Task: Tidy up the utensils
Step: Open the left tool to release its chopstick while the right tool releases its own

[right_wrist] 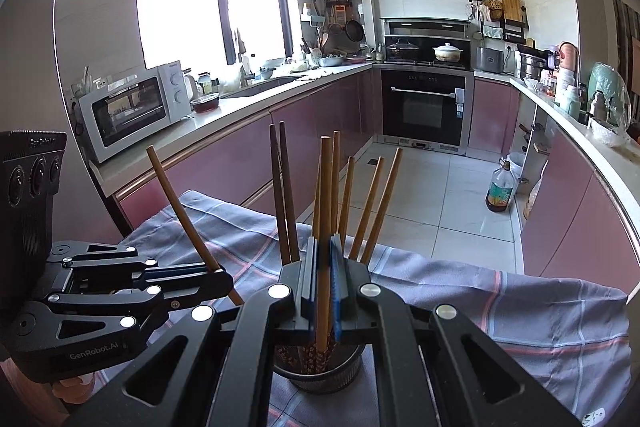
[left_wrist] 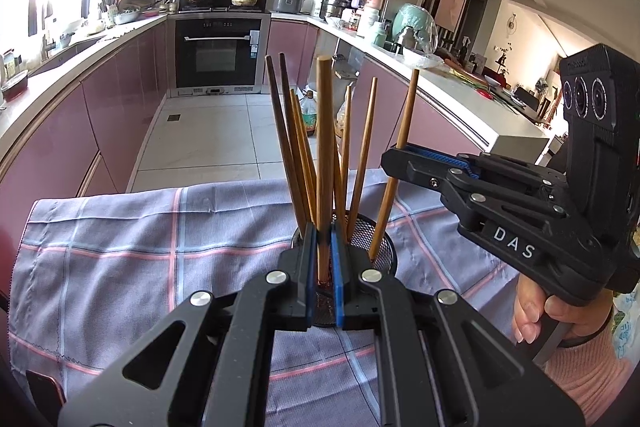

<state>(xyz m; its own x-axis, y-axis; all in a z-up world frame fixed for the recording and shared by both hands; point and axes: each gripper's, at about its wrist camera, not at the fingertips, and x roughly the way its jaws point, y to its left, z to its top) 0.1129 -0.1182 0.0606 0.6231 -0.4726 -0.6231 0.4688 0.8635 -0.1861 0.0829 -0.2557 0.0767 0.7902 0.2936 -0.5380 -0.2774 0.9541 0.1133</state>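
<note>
Nearing completion, by the look of it: several chopsticks (left_wrist: 362,163) already upright in the mesh holder (left_wrist: 370,241) on the cloth-covered table (left_wrist: 120,251). Left tongs (left_wrist: 322,255) pinching one chopstick (left_wrist: 323,155) above that holder, right tongs (right_wrist: 325,267) pinching another chopstick (right_wrist: 325,211), both seemingly undelivered.

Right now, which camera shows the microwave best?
The right wrist view. The microwave sits whole on the counter by the window, door and knobs clear. The left wrist view does not show it at all; that stretch of counter lies outside its picture.
</note>
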